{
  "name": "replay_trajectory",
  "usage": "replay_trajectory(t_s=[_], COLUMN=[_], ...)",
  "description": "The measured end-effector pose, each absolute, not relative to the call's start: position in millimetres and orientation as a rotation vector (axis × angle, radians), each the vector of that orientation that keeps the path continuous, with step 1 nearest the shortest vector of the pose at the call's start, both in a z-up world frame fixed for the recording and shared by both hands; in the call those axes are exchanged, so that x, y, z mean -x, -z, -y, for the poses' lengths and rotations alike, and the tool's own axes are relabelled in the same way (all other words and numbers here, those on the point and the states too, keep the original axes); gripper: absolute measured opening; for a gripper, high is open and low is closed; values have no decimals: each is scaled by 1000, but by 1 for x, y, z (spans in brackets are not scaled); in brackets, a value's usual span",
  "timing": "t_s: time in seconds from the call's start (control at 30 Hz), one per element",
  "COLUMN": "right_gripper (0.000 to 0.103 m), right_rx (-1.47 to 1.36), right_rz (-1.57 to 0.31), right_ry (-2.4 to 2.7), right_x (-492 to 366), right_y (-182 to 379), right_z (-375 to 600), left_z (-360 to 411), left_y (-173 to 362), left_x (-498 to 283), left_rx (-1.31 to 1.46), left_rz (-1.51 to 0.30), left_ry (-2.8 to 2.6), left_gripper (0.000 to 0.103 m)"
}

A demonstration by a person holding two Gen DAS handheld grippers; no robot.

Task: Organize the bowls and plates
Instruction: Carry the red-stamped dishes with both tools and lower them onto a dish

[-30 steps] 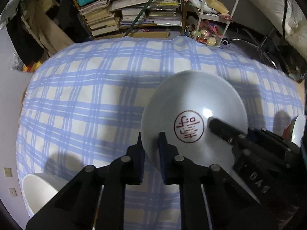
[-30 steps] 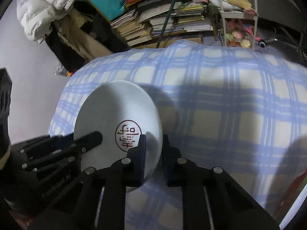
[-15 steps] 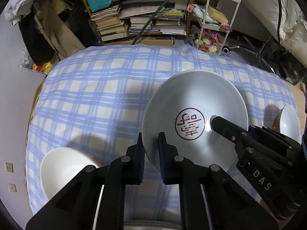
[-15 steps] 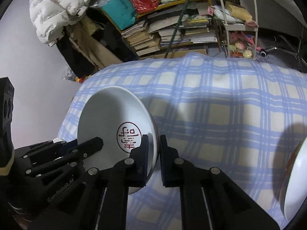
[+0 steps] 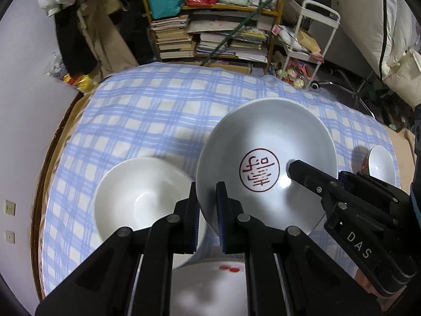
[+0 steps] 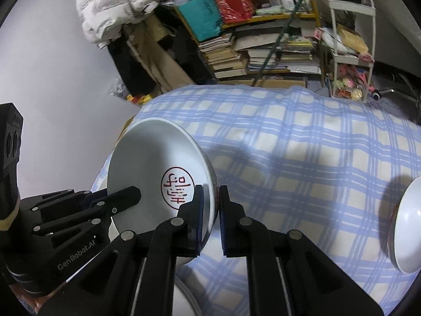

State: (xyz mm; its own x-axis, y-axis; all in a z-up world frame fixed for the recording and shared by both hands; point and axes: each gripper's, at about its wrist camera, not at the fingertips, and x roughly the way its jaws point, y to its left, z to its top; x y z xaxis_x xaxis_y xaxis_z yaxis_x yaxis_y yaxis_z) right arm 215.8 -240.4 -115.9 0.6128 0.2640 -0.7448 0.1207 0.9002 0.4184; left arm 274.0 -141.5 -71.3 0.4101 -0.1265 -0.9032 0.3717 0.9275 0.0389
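Observation:
A white bowl with a red seal mark point(image 5: 265, 163) is held in the air above the checked cloth by both grippers. My left gripper point(image 5: 206, 205) is shut on its near-left rim. My right gripper point(image 6: 210, 210) is shut on the opposite rim of the bowl point(image 6: 158, 173); it also shows in the left wrist view point(image 5: 310, 176). A plain white bowl point(image 5: 142, 197) sits on the cloth below and left. A white plate with red spots point(image 5: 226, 284) lies under my left gripper. A small bowl with a red outside point(image 5: 380, 164) sits at the right; it also shows in the right wrist view point(image 6: 407, 226).
The blue and white checked cloth point(image 5: 158, 110) covers a round table. Behind it stand a shelf of stacked books point(image 5: 215, 39) and a white cart point(image 5: 307, 39). A white wall point(image 6: 52, 79) is on the left.
Both grippers have lifted the seal-marked bowl higher and drawn back. The plain white bowl, the plate and the small bowl have come into view below.

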Motion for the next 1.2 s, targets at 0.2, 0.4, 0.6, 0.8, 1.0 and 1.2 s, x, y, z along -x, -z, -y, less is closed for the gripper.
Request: replay_trajectory(t_s=[0.2,0.4,0.6,0.8,1.0,1.2], right_gripper=[12,12,13,13,13,13], right_rx=[-415,-356,-278,-215,-211,-214], right_rz=[-900,-911,-944,-985,-1003,-1016], right_ry=[-135,-192,-242,-243,-251,-245], right_x=[-217,-219,-222,-235,-245,-253], right_y=[100,97,104,118,129,137], right_z=[212,174,139,115,104,101], left_z=[107,69,37,20,10,7], left_y=[61,62,77,93,101,106], left_x=[-263,-255,-250,-253,-261,-269], left_rx=[-219,-185,-138,-109,-70,-40], left_rz=[-1079,-1061,-1057,-1074,-1093,-1101], left_ry=[261,189,134,111,112,121], left_gripper=[12,12,12,13,13,13])
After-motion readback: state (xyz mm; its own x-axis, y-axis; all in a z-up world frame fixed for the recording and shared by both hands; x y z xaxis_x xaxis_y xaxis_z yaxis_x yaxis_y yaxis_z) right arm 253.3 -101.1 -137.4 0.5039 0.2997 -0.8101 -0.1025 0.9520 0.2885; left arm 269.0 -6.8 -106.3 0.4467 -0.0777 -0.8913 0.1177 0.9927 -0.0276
